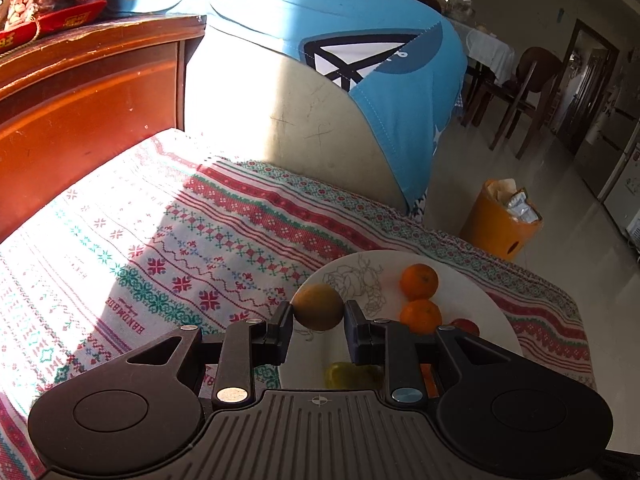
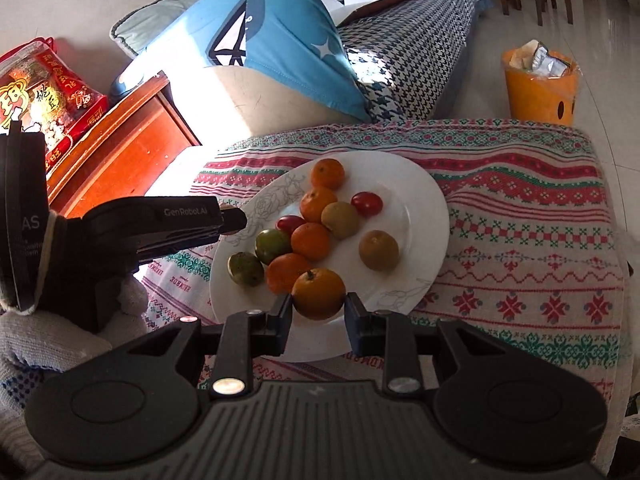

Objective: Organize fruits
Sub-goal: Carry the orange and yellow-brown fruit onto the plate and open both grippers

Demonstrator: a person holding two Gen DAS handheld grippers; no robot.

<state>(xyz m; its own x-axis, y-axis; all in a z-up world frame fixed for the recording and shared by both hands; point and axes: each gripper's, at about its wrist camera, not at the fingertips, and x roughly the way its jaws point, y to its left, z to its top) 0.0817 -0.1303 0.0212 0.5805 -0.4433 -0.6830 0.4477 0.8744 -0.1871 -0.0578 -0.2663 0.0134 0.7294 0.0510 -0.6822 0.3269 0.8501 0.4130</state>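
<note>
1. My left tool grips a brownish-yellow round fruit, dull-skinned, clamped between both fingers above the near-left rim of the white plate.
2. My right tool is closed on an orange with a small stem nub on top; it hangs over the near part of the plate, just beside the other fruit.
3. On the plate in the right wrist view lie several more oranges, two brownish fruits, two green ones and two small red tomatoes, bunched toward the left half.
4. The plate rests on a patterned red, green and white cloth covering the tabletop.
5. The right wrist view shows the left tool's body reaching in level from the left, its tip at the plate's left rim, held by a white-gloved hand.
6. The left wrist view catches only two oranges and a sliver of tomato; the rest sit hidden behind the tool.
7. Both views show an orange waste bin on the floor beyond the tabletop.
</note>
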